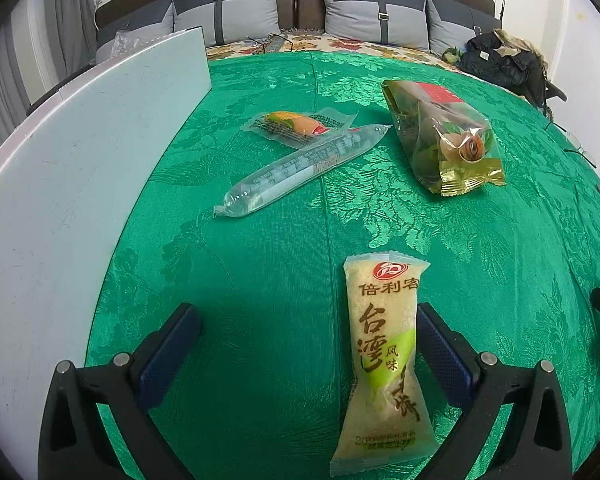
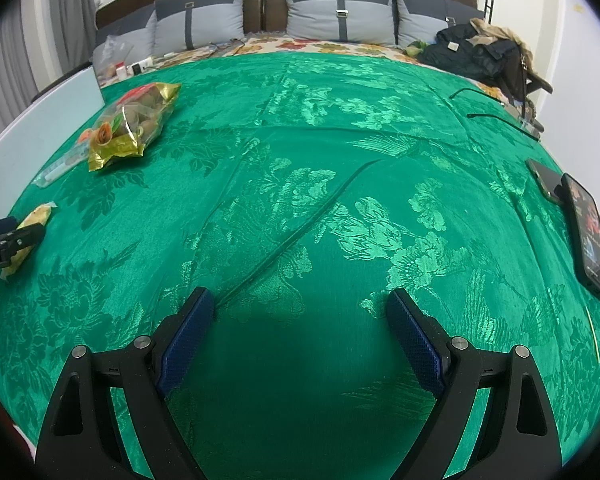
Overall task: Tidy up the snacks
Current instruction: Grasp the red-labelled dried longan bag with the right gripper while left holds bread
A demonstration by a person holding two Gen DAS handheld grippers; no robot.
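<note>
From my left wrist cam, the left gripper [image 1: 308, 328] has its jaws spread wide with nothing clamped. A yellow-green rice snack packet [image 1: 384, 356] lies lengthwise on the green cloth [image 1: 260, 260], right up against the inside of the right-hand blue pad [image 1: 440, 356], so it's partly between the jaws but not pinched. Further out, toward the far edge of the cloth, there's a clear tube-shaped packet [image 1: 300, 170] lying diagonally, with a small orange candy wrapper [image 1: 296, 124] touching its far end. A gold-edged bag of wrapped sweets [image 1: 444, 136] sits well off to the right of those. A white board [image 1: 72, 148] runs along the cloth's left edge, kind of boxing that side in. Grey pillows [image 1: 376, 12] line the back.

Right wrist cam: the right gripper [image 2: 300, 322] is also wide apart, hovering over bare cloth with nothing between the pads. The sweets bag [image 2: 132, 124] is way over near the far left corner. The rice snack [image 2: 26, 236] peeks out at the left edge behind the other gripper's black frame [image 2: 8, 240]. Two phones [image 2: 588, 232] lie along the right edge, plus a dark jacket [image 2: 476, 52] beyond the far right corner.
</note>
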